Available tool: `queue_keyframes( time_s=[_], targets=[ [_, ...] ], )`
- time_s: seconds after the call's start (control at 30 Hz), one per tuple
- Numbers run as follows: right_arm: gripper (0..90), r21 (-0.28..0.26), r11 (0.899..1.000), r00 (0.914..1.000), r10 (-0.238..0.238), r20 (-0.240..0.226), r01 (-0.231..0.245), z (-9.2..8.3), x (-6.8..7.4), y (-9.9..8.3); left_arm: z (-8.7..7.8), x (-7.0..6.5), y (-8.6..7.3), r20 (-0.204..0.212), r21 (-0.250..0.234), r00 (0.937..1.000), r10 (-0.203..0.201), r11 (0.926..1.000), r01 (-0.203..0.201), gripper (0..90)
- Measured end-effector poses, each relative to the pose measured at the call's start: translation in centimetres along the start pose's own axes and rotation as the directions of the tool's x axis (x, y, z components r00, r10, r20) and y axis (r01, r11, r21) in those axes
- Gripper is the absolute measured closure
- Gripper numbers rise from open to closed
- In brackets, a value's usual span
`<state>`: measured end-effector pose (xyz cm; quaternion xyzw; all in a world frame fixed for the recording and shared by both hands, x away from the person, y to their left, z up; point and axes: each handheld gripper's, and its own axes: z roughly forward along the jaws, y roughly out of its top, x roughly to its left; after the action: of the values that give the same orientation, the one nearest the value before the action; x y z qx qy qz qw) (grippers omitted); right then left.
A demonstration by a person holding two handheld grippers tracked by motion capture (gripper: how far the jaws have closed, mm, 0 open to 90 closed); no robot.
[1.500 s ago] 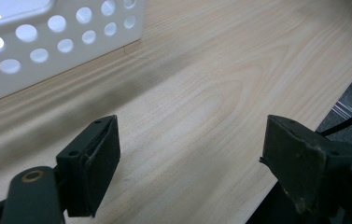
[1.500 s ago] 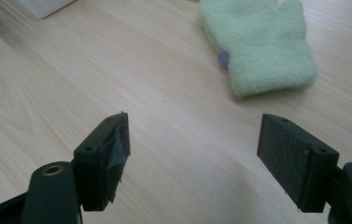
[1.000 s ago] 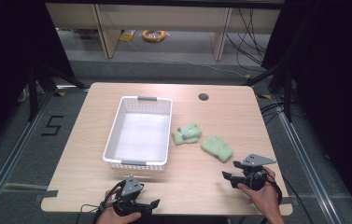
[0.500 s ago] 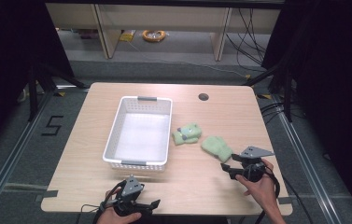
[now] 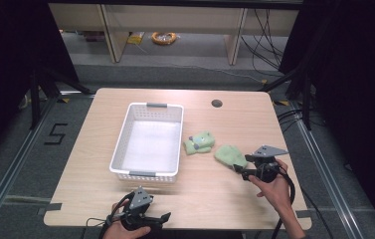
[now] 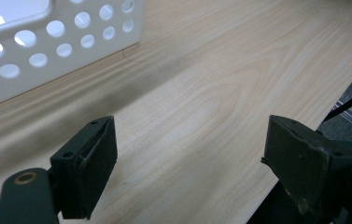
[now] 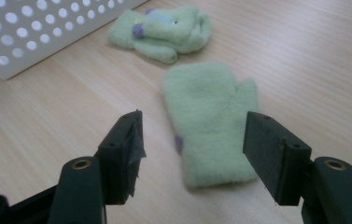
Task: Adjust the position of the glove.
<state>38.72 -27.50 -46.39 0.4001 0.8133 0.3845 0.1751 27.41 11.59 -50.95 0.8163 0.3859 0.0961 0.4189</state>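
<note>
The wooden surface (image 5: 100, 149) carries everything in the scene, with a small dark round hole (image 5: 217, 103) near its far edge. The largest thing on it is a white perforated basket (image 5: 120, 149), standing upright left of centre with grey handle strips at its near and far ends; its inside appears bare. In the left gripper view a corner of the basket wall (image 6: 47, 51) shows at top left.

To the right of the basket lie two pale green mittens, near each other but apart. The flat mitten (image 5: 230, 155) lies spread on the surface nearer the person, thumb out to one side; in the right gripper view it (image 7: 208, 116) sits just ahead of the jaws, its cuff end reaching between them. The crumpled mitten (image 5: 198, 143) lies just beside the basket's right wall, bunched up, with small purple marks; it (image 7: 164, 32) shows at the top of the right gripper view.

The right gripper (image 5: 238, 169) is held in the person's right hand (image 5: 274, 186), just beside the near end of the flat mitten. Its jaws stand wide apart, pressing on nothing.

The left gripper (image 5: 165, 217) rests low at the near edge of the surface, in front of the basket, in the left hand (image 5: 125, 230). Its jaws are spread wide over bare wood, holding nothing.
</note>
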Motion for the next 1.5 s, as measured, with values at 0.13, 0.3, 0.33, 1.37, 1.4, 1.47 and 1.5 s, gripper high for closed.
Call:
queue_keyframes(
  time_s=[0.13, 0.3, 0.33, 1.37, 1.4, 1.47, 1.5],
  targets=[
    [41.7, 0.014, 1.0, 0.9999, 0.01, -0.005, -0.01, 0.8, -0.5, 0.9, -0.1, 0.1, 0.0, 0.002, 0.005, 1.0, -0.001, 1.0, 0.001, 15.8],
    [44.3, 0.021, 1.0, 0.9999, -0.011, -0.006, 0.011, 1.7, -0.6, 1.6, -0.2, 0.1, 0.1, 0.003, 0.0, 1.0, -0.008, 1.0, 0.008, 15.7],
    [47.0, 0.036, 0.999, 1.0, 0.006, -0.005, -0.006, 1.9, -0.5, 1.9, -0.1, 0.0, 0.1, 0.005, -0.006, 0.9999, -0.012, 0.9999, 0.012, 15.7],
    [81.1, 0.194, 0.981, 0.9989, 0.008, 0.046, -0.016, 7.4, -1.5, 2.3, -0.1, 0.0, -0.1, 0.005, -0.001, 0.9999, -0.014, 0.9999, 0.014, 15.7],
    [84.7, 0.208, 0.978, 0.9994, -0.016, 0.03, 0.009, 7.3, -1.6, 2.3, -0.1, 0.0, -0.1, 0.003, -0.003, 0.9999, -0.015, 0.9999, 0.015, 15.7],
    [86.2, 0.202, 0.979, 0.9995, -0.025, 0.018, 0.021, 7.3, -1.7, 2.3, -0.1, 0.0, -0.1, 0.002, -0.002, 0.9999, -0.016, 0.9999, 0.016, 15.7],
    [86.2, 0.202, 0.979, 0.9995, -0.025, 0.018, 0.021, 7.3, -1.7, 2.3, -0.1, 0.0, -0.1, 0.002, -0.002, 0.9999, -0.016, 0.9999, 0.016, 15.7]
  ],
)
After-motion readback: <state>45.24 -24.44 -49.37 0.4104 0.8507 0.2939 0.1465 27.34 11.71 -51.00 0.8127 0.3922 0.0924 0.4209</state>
